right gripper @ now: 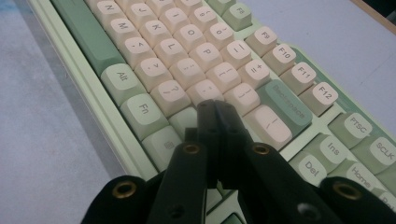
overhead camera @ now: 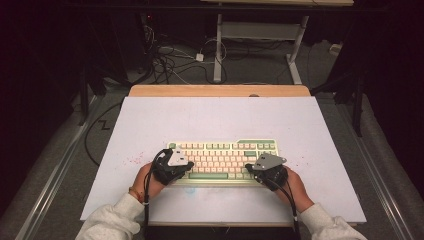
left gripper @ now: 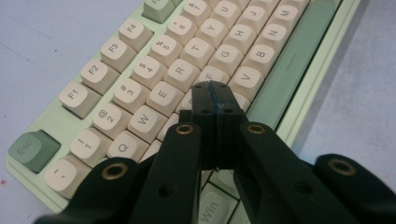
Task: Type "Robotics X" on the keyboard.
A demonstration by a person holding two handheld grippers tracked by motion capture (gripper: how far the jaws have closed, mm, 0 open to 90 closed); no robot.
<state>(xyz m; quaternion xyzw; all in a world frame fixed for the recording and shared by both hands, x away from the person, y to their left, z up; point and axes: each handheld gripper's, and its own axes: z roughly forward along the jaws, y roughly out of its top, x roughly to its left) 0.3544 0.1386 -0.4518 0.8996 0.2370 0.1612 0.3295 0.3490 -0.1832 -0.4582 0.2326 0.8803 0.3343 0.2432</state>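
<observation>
A pale green keyboard (overhead camera: 222, 161) with cream and green keycaps lies on the white table near its front. My left gripper (overhead camera: 186, 165) hovers over the keyboard's left end; in the left gripper view the left gripper (left gripper: 215, 88) is shut with nothing between its jaws, its tips over the cream keys near D and F of the keyboard (left gripper: 140, 70). My right gripper (overhead camera: 251, 167) is over the right end; in the right gripper view the right gripper (right gripper: 212, 105) is shut and empty, tips above the keys beside the green Backspace key (right gripper: 285, 107).
The white table top (overhead camera: 220, 117) has a wooden strip (overhead camera: 220, 90) along its far edge. Behind it stands a white table frame (overhead camera: 260, 45) with cables on the floor. Small red specks (overhead camera: 135, 160) mark the surface left of the keyboard.
</observation>
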